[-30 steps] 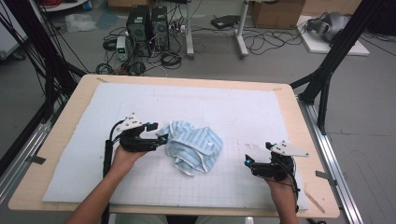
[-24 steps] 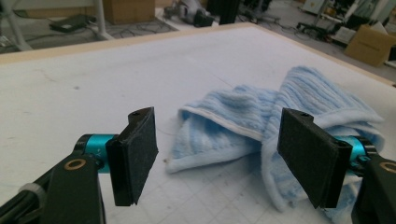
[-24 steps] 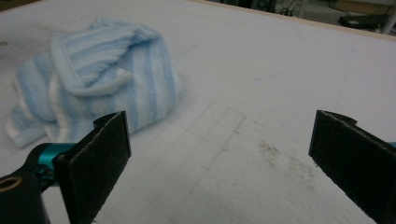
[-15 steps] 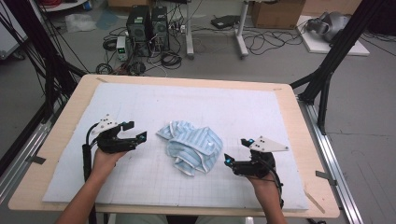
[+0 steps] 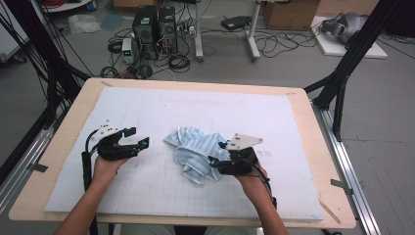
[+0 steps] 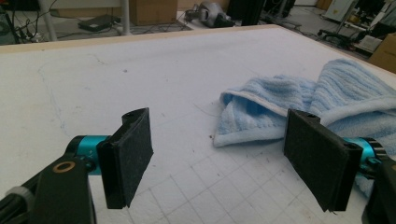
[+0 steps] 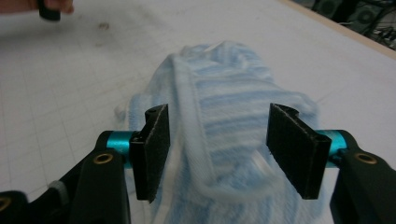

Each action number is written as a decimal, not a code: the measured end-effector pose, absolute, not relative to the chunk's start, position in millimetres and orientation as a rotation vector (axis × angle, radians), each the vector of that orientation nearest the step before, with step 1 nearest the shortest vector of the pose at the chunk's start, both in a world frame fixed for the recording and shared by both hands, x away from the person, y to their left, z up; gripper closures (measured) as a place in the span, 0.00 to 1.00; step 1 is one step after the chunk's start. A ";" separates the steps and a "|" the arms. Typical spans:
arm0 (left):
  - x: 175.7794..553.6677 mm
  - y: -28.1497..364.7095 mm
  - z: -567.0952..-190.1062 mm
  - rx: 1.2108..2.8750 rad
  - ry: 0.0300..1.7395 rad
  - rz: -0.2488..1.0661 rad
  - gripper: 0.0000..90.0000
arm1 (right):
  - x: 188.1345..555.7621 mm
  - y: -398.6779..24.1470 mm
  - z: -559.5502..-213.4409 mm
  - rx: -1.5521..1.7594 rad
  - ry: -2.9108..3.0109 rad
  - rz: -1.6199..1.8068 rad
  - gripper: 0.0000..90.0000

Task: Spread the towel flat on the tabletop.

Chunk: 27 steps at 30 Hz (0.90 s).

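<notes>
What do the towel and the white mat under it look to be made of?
Towel: soft terry cotton by the look, pale blue with ribbed stripes, looped pile and a stitched hem; matte. Mat: probably foam board or a fibrous pad, matte white, with a faint printed grid, hairline cracks and specks.

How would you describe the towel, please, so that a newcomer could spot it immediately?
Start from the wooden table covered by a white gridded mat. Near the mat's middle lies the towel, a crumpled heap. It is the one soft thing there, light blue with paler stripes and a whitish hem.
</notes>
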<state>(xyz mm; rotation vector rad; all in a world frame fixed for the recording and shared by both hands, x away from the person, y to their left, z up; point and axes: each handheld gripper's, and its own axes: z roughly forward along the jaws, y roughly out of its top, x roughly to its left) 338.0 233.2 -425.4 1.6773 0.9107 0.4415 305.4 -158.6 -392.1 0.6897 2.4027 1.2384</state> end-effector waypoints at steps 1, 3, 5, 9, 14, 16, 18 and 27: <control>337.8 232.6 -425.4 1.680 0.912 0.443 0.27 | 306.2 -155.1 -392.5 0.683 2.414 1.217 0.49; 337.4 232.9 -425.1 1.679 0.913 0.442 0.27 | 312.6 -143.1 -396.1 0.653 2.451 1.143 0.57; 336.9 233.6 -424.6 1.677 0.915 0.448 0.27 | 320.3 -136.7 -399.9 0.650 2.465 1.059 0.67; 336.8 235.2 -424.4 1.673 0.925 0.446 0.27 | 327.4 -134.8 -396.8 0.643 2.440 0.951 0.90; 337.1 236.0 -424.6 1.672 0.931 0.445 0.28 | 336.2 -149.0 -373.5 0.757 2.311 1.060 0.92; 337.3 235.8 -424.9 1.671 0.934 0.442 0.28 | 341.1 -154.9 -365.5 0.784 2.270 1.055 0.92; 337.3 235.6 -425.0 1.674 0.935 0.443 0.28 | 349.3 -162.1 -358.9 0.818 2.237 1.043 0.92; 337.9 235.2 -426.0 1.683 0.939 0.439 0.28 | 388.1 -215.5 -353.3 1.148 2.016 0.900 0.90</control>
